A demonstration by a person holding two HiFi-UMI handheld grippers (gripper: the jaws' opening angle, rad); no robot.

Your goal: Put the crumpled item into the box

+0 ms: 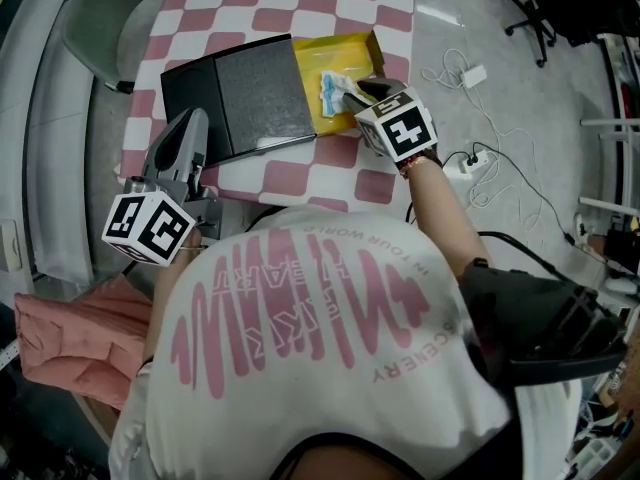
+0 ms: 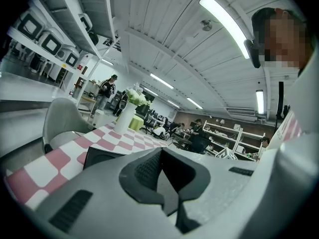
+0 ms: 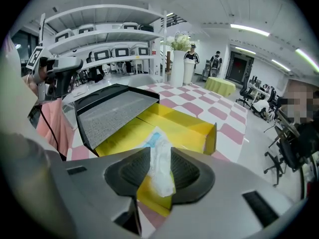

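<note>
1. Nearest to us, the left gripper (image 1: 193,120) is held over the near left edge of the checked table (image 1: 290,8). It tilts up. In its own view its jaws are pressed together with nothing between them, and it looks across the table into the room.
2. Left of it and below table level lies a pink cloth (image 1: 70,333).
3. Farther in and to the right, the right gripper (image 1: 347,92) reaches over the yellow box (image 1: 355,40). It is clenched on the crumpled item (image 1: 333,90), a white wad with some blue on it.
4. In the right gripper view, the crumpled item (image 3: 162,178) is pinched between the two dark pads (image 3: 134,172) and sticks out beyond them. It hangs above the open yellow box (image 3: 209,131), over its near part. We cannot tell whether it touches the box floor.
5. The black lid (image 1: 240,93) lies open to the left of the box, joined to it along one edge, with its grey inner face up.
6. On the floor to the right of the table lie white cables (image 1: 500,138).
7. At the far left, a grey chair (image 1: 105,23) stands beside the table.
</note>
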